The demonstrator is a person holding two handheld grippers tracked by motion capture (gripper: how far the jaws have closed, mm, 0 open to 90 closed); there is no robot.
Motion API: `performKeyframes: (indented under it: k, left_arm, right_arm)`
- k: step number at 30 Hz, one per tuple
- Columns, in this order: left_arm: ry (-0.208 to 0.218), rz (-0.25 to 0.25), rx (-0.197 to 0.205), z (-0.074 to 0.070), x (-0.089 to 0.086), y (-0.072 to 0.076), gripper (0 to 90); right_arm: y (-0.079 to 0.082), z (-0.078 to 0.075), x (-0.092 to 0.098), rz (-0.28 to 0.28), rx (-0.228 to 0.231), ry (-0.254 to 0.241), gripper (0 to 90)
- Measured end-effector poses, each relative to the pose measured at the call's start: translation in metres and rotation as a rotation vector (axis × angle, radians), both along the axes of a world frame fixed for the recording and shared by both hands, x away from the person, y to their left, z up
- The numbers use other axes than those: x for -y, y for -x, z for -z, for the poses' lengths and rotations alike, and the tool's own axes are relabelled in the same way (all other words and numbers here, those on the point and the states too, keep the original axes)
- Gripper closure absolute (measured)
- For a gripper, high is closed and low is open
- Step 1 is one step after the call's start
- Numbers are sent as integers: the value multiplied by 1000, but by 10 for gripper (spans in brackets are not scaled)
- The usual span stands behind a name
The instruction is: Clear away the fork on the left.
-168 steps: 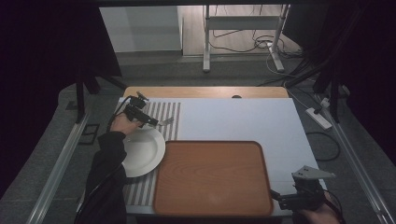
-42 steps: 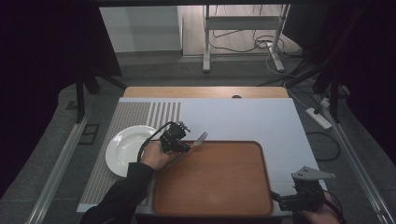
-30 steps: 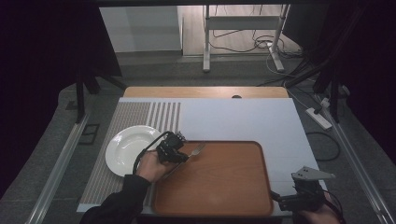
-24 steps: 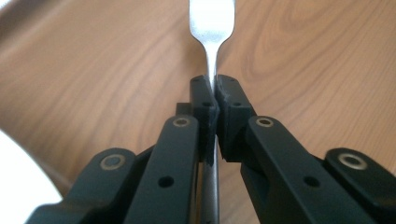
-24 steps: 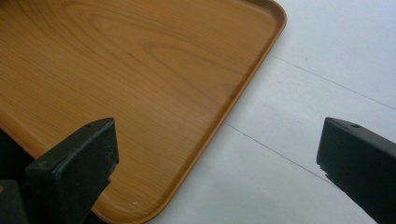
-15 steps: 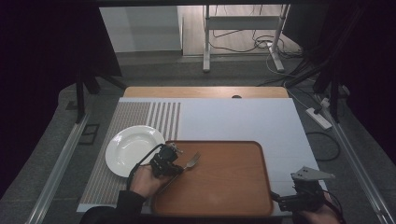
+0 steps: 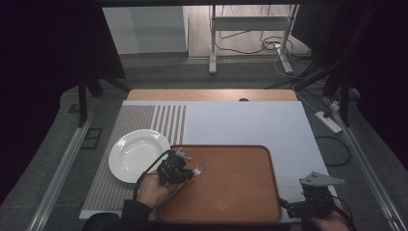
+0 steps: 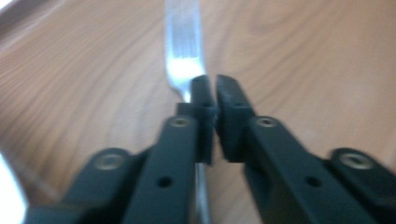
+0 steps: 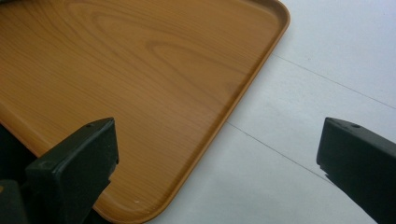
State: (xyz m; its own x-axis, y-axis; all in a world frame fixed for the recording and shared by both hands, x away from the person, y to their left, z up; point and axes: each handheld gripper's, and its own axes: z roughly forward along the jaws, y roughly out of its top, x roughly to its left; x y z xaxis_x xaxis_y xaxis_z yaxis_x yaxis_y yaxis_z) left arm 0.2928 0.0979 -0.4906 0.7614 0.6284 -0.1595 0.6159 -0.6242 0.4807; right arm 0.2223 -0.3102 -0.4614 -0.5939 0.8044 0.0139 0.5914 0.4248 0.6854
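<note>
Left hand-held gripper point(image 7: 180, 166): pinching fork point(image 8: 183, 51) low over tray point(image 7: 231, 192) | right hand-held gripper point(image 7: 308, 204): spread, idle at counter point(image 7: 240, 120) edge | risk: narrow neck grip, fork pivoting or slipping, clattering toward plate point(image 7: 134, 154).

Tray point(image 7: 231, 192) bare right of the fork point(image 7: 195, 172) (plate point(image 7: 137, 154) crowds its left edge).
</note>
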Motion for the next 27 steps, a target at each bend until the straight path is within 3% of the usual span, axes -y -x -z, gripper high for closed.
performKeyframes:
  k: [4, 8, 27]
  left_arm:
    - [-45, 17, -54, 12, 7, -3, 891]
    - [-62, 7, -61, 16, 4, -5, 891]
    - [-69, -102, -85, 18, -30, -16, 891]
  right_arm:
    - [0, 0, 0, -3, -2, 0, 0]
    - [0, 0, 0, -5, -2, 0, 0]
    - [0, 0, 0, -9, -2, -1, 0]
